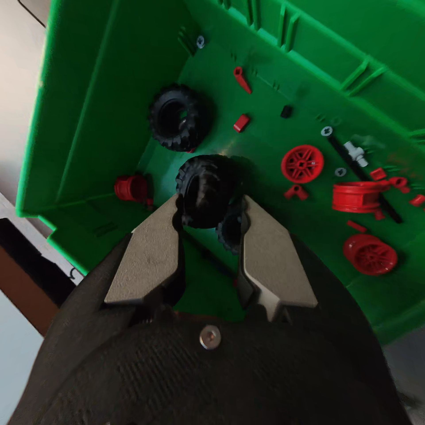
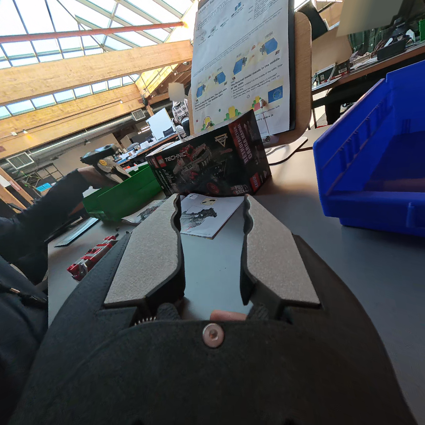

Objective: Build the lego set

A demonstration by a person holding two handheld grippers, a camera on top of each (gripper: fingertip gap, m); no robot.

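Observation:
In the left wrist view my left gripper (image 1: 211, 197) reaches into the green bin (image 1: 96, 115). Its jaws stand wide apart on either side of a blurred black tyre (image 1: 207, 190), with the fingertips at the tyre's sides. A second tyre (image 1: 230, 230) lies just under the right finger and a third tyre (image 1: 181, 117) lies farther in. Red wheel rims (image 1: 302, 164) and small red parts lie at the right. My right gripper (image 2: 210, 200) is open and empty above the grey table (image 2: 345, 264). The left gripper (image 2: 108, 170) also shows over the bin in the right wrist view.
An open instruction booklet (image 2: 207, 216) and the set's black box (image 2: 207, 165) lie ahead of the right gripper. A blue bin (image 2: 379, 161) stands at the right. A red part-built assembly (image 2: 89, 257) lies at the left. A printed sheet stands on a holder (image 2: 241, 69) behind. Some 65 cm of space lies between my two pairs of fingers.

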